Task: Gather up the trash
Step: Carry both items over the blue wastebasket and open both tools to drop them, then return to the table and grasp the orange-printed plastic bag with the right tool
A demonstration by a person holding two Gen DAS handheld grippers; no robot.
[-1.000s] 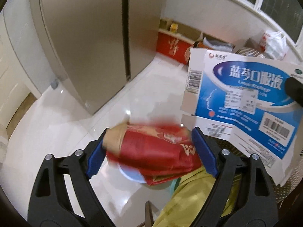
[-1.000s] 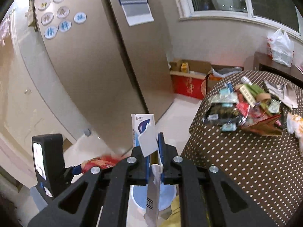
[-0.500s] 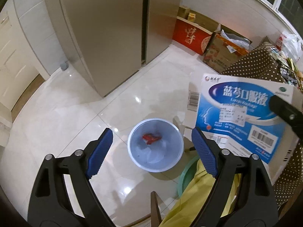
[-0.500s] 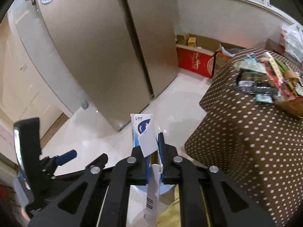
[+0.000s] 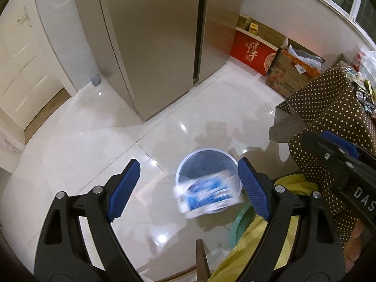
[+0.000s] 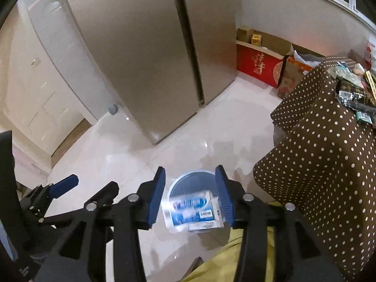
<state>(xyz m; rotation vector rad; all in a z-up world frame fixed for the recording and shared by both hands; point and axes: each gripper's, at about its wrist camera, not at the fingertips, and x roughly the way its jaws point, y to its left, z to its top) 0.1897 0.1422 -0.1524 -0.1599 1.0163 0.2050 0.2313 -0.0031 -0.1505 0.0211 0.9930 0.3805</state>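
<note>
A round pale-blue trash bin (image 5: 204, 162) stands on the white tile floor below both grippers; it also shows in the right wrist view (image 6: 188, 179). A flattened blue-and-white medicine box (image 5: 205, 193), blurred, is in the air over the bin's near rim; it also shows in the right wrist view (image 6: 193, 208). My left gripper (image 5: 189, 189) is open and empty above the bin. My right gripper (image 6: 191, 195) is open, with the falling box seen between its fingers, touching neither.
A table with a brown polka-dot cloth (image 6: 329, 164) stands at the right, with more trash (image 6: 354, 94) on top. A steel fridge (image 5: 159, 47) stands behind the bin. Red and cardboard boxes (image 5: 256, 51) line the far wall. Yellow fabric (image 5: 253, 242) and a green basin (image 5: 242, 221) lie beside the bin.
The left gripper opened and dropped a red wrapper into the bin. The right gripper then opened and let go of the medicine box, which is falling toward the bin.
</note>
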